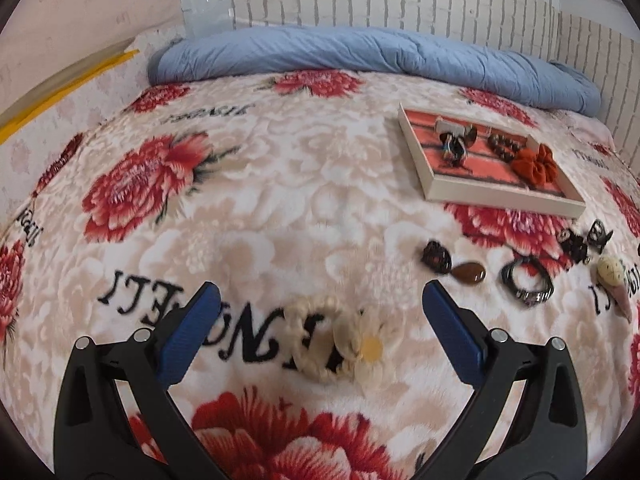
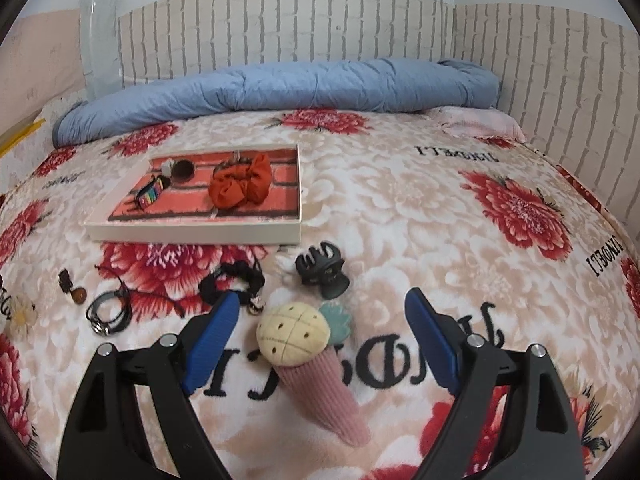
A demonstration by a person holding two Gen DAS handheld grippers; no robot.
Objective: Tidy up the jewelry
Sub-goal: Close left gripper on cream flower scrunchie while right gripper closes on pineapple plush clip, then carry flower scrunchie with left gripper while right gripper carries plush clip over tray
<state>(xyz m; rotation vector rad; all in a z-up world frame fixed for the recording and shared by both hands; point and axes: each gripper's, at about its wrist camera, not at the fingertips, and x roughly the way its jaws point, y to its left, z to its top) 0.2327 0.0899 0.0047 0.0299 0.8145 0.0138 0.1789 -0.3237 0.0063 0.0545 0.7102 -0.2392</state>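
A bed covered by a plush cream blanket (image 2: 400,208) printed with red peonies carries a rolled pale-blue quilt (image 2: 280,84) along its far edge. Nearer the middle lies a shallow white-rimmed tray (image 2: 192,236) with a red brick-pattern floor. Along the tray's near side lie a black claw hair clip (image 2: 322,270), a black scrunchie (image 2: 232,282), a knitted ice-cream-cone plush (image 2: 312,364), a coiled dark cord bracelet (image 2: 108,314), a brown teardrop pendant (image 1: 469,273) and a cream braided hair tie with a daisy (image 1: 340,340).
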